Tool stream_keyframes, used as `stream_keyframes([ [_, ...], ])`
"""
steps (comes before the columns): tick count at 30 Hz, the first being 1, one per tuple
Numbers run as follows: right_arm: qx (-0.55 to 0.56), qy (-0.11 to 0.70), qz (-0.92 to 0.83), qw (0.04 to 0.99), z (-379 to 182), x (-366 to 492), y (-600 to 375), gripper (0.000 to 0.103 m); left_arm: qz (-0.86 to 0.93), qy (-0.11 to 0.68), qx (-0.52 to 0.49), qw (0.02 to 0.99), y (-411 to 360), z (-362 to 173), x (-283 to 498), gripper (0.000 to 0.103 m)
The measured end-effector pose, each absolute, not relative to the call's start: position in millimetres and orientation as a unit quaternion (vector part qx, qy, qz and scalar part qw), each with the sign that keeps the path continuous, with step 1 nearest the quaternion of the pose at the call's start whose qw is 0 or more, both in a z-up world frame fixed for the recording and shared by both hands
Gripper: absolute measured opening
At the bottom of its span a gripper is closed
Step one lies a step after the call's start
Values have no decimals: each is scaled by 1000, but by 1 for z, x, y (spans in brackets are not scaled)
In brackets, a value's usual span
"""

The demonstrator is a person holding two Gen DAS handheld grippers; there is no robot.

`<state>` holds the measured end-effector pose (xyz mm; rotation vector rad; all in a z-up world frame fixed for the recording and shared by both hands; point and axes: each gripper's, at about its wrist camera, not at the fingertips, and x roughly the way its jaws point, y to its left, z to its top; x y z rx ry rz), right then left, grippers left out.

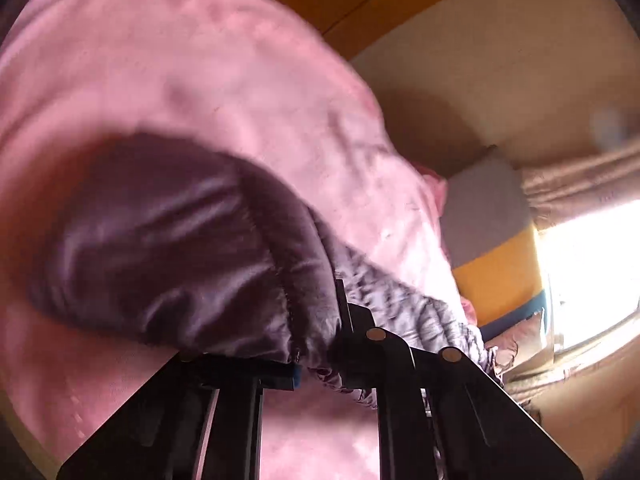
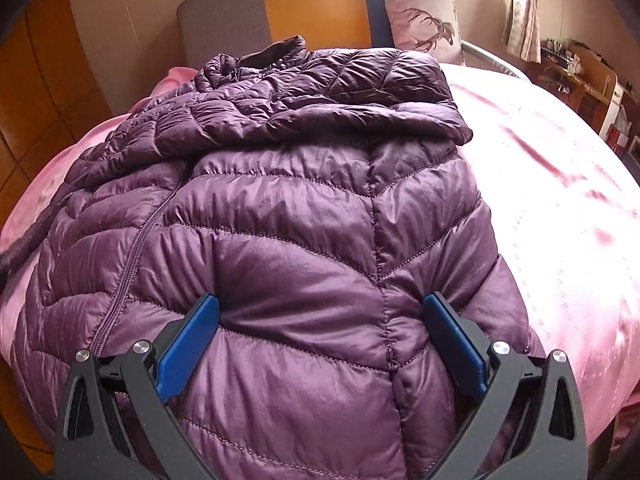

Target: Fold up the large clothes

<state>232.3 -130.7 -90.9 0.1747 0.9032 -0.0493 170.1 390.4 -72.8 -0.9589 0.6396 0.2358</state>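
A purple quilted puffer jacket (image 2: pixel 304 216) lies on a pink bedspread (image 2: pixel 552 208), its right sleeve folded across the chest and its collar toward the headboard. My right gripper (image 2: pixel 320 320) is open, its blue pads (image 2: pixel 188 344) spread wide and pressed on the jacket's lower hem area. In the left wrist view, my left gripper (image 1: pixel 316 344) is shut on a gathered cuff or edge of the purple jacket (image 1: pixel 180 248), held above the pink bedspread (image 1: pixel 200 60). The view is blurred.
A grey, orange and blue headboard (image 2: pixel 312 4) stands behind the jacket, with a deer-print pillow (image 2: pixel 424 12) against it. Wooden wardrobe panels (image 2: pixel 44 80) are at the left. A window with curtains (image 2: pixel 524 4) and a cluttered desk (image 2: pixel 580 72) are at the right.
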Motion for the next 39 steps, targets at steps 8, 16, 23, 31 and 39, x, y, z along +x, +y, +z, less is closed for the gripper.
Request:
stream_keyframes([
  [8, 88, 431, -26, 898, -92, 232, -130, 101, -22, 246, -306, 919, 287, 27, 198, 12],
  [16, 103, 425, -18, 899, -91, 229, -135, 101, -216, 296, -173, 914, 96, 31, 225, 12],
  [23, 112, 423, -3, 899, -90, 228, -139, 101, -269, 404, -102, 868, -8, -42, 222, 67],
  [31, 144, 422, 13, 895, -81, 226, -146, 100, -257, 407, -125, 867, 17, -48, 203, 69],
  [39, 208, 405, 91, 886, -52, 237, -130, 94, -206, 392, -102, 891, 41, -56, 178, 71],
])
